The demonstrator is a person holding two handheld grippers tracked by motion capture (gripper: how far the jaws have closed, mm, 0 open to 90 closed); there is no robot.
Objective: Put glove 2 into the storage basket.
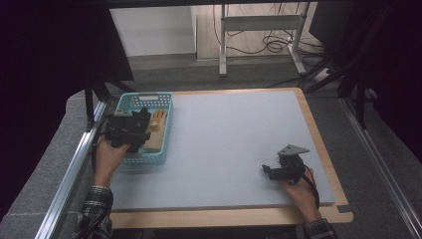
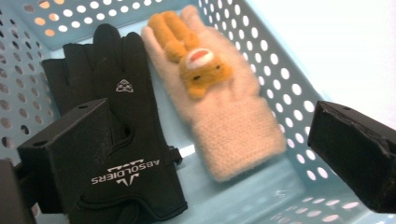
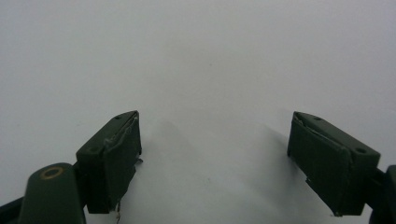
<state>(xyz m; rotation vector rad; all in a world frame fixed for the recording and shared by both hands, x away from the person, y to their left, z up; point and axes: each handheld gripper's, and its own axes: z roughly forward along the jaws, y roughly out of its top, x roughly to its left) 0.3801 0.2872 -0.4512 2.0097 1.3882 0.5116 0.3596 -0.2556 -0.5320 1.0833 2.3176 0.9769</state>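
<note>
Left claw [image 2: 210, 154] wide open over black glove [image 2: 116, 121] and pink glove [image 2: 224, 116].

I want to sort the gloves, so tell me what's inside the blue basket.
Inside the blue basket lie a black glove and a cream knitted glove bearing an orange plush animal, side by side. The left gripper hangs open above them. Anything beneath the gloves is covered.

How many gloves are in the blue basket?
2. A black glove lies on the left side of the basket, and a pink glove with an orange bunny lies beside it. More could hide underneath.
</note>
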